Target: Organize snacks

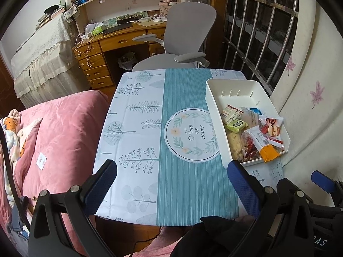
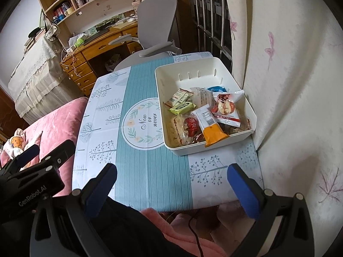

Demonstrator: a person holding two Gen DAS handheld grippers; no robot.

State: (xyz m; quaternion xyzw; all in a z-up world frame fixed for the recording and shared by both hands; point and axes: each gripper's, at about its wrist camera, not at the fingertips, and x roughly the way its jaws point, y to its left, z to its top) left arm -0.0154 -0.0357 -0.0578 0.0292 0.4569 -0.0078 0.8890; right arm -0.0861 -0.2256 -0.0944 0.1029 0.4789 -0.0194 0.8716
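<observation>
A white plastic bin (image 1: 214, 111) (image 2: 159, 98) stands on the right side of the small table, against the wall. Several wrapped snacks fill its near half: a red-and-white packet (image 1: 271, 126) (image 2: 225, 107), an orange-ended sachet (image 1: 268, 150) (image 2: 211, 128), a green packet (image 1: 236, 125) (image 2: 182, 107) and others. Its far half shows bare floor. My left gripper (image 1: 171, 171) is open above the table's near edge, nothing between its fingers. My right gripper (image 2: 171, 173) is open too, held back from the bin's near corner and empty. The left gripper (image 2: 46, 156) also shows at the left of the right wrist view.
The table wears a blue and white cloth (image 1: 182, 182) (image 2: 150, 171) with a "Now or never" wreath. A pink quilt (image 1: 60, 141) lies at its left. A grey office chair (image 1: 184, 36) and wooden desk (image 1: 111, 42) stand beyond. A flowered curtain (image 2: 289, 85) hangs at the right.
</observation>
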